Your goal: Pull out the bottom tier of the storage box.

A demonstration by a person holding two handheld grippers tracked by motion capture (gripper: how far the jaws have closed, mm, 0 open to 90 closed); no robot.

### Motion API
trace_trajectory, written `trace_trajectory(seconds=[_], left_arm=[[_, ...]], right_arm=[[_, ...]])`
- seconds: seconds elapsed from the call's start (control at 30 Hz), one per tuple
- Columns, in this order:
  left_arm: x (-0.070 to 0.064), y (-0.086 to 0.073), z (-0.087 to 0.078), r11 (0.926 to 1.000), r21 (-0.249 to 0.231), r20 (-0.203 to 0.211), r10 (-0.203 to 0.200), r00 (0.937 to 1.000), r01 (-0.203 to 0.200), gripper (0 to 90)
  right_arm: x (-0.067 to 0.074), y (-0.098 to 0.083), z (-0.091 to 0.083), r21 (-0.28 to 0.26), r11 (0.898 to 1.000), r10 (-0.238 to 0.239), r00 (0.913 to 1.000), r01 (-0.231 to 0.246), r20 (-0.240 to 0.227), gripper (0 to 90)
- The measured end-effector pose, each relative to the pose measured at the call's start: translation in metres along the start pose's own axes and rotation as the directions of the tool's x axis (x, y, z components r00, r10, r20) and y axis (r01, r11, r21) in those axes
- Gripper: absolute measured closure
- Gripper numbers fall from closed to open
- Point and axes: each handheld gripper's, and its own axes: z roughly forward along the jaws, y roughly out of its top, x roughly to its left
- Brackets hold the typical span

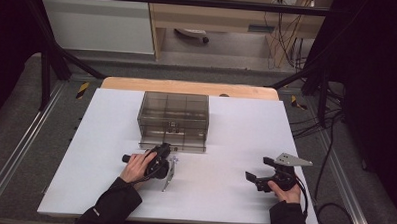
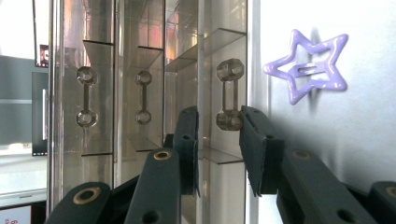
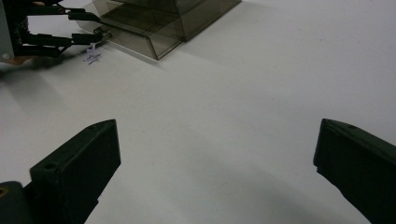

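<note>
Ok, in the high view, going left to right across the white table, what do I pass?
Left gripper at the drawer front of the smoky clear drawer box → purple star hair clip just beside it → bare white table → right gripper, jaws open over the table.

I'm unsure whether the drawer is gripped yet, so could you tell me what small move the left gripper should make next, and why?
Probably close the left gripper a little: its fingers flank the drawer handle of the smoked plastic drawer box, with a gap showing on one side. The purple star hair clip lies beside it.
</note>
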Motion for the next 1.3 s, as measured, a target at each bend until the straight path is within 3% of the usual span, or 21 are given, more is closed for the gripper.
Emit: trace_trajectory(seconds=[1.3], left_arm=[[-0.007,0.004,-0.019,0.9994,-0.032,0.017,-0.014,0.9998,0.015,68.4]], right_arm=[[0.0,0.0,0.0,-0.003,1.0,-0.002,1.0,0.002,0.0,1.3]])
